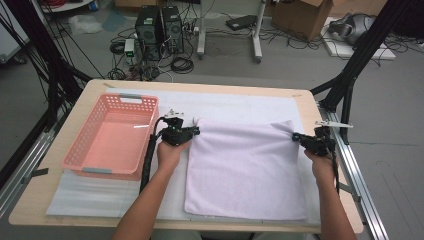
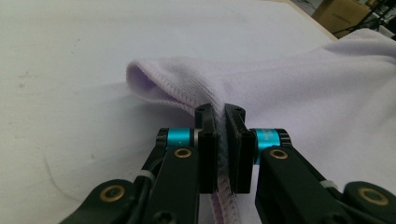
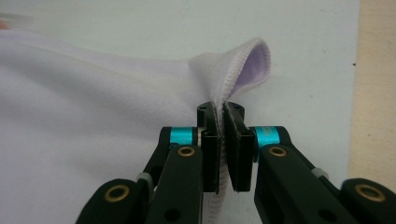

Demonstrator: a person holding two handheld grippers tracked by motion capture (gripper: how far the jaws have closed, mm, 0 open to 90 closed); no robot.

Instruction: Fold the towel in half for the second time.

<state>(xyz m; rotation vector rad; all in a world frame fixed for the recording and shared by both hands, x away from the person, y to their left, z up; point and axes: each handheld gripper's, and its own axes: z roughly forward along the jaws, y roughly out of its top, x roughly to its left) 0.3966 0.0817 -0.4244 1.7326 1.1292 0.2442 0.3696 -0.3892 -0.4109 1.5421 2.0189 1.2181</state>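
Note:
A pale lilac towel (image 1: 245, 170) lies spread on the white mat in the middle of the table. My left gripper (image 1: 196, 131) is at the towel's far left corner, and my right gripper (image 1: 295, 136) is at its far right corner. In the left gripper view the left gripper (image 2: 221, 119) is shut on the towel's stitched hem (image 2: 187, 88), which bunches up beyond the jaws. In the right gripper view the right gripper (image 3: 221, 113) pinches the towel's hem (image 3: 243, 70) the same way, the corner curling up past the pads. Both far corners are lifted slightly off the mat.
A pink plastic basket (image 1: 82, 145) with nothing in it stands at the table's left, close to my left gripper. The white mat (image 1: 240, 102) covers most of the wooden tabletop (image 1: 30, 195). Black frame rails run along both table sides.

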